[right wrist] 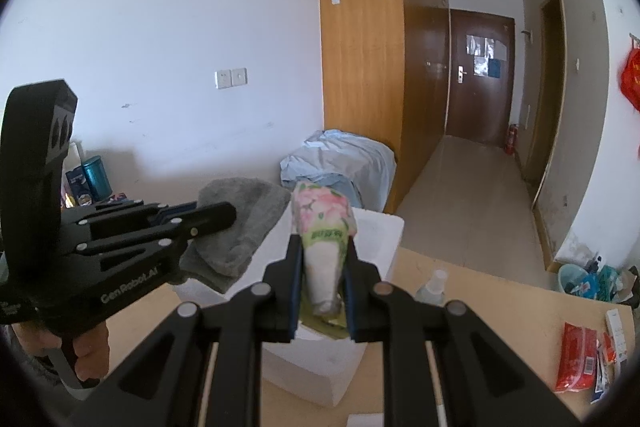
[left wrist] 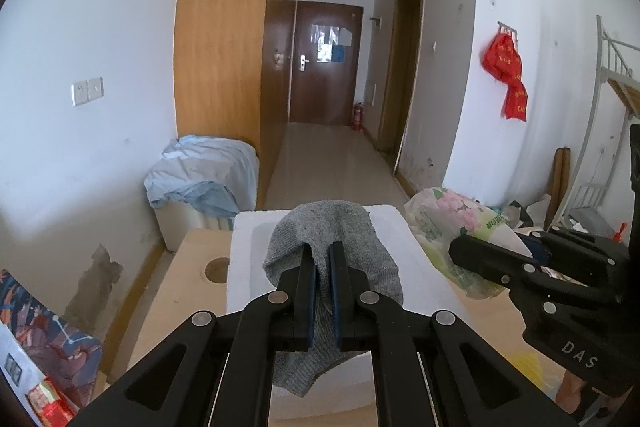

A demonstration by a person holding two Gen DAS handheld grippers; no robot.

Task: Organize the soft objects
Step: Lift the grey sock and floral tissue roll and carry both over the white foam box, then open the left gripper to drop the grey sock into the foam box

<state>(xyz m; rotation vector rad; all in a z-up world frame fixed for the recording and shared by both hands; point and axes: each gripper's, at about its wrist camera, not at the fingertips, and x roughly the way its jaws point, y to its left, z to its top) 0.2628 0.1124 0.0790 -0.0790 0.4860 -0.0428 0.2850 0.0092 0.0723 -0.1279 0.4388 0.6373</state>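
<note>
My left gripper (left wrist: 321,249) is shut on a grey sock (left wrist: 344,227) and holds it above a white foam box (left wrist: 248,251). The sock drapes over and hangs below the fingers. It also shows in the right wrist view (right wrist: 240,219), with the left gripper (right wrist: 230,215) at the left. My right gripper (right wrist: 322,247) is shut on a floral tissue pack in plastic wrap (right wrist: 322,227), held over the same foam box (right wrist: 384,231). In the left wrist view the right gripper (left wrist: 460,247) holds the pack (left wrist: 452,227) at the right.
A light wooden table (left wrist: 188,267) carries the box. A clear bottle (right wrist: 434,285) and red snack packets (right wrist: 576,355) lie on the table's right part. A blue cloth covers a white unit (left wrist: 204,171) by the wardrobe. A corridor runs to a brown door.
</note>
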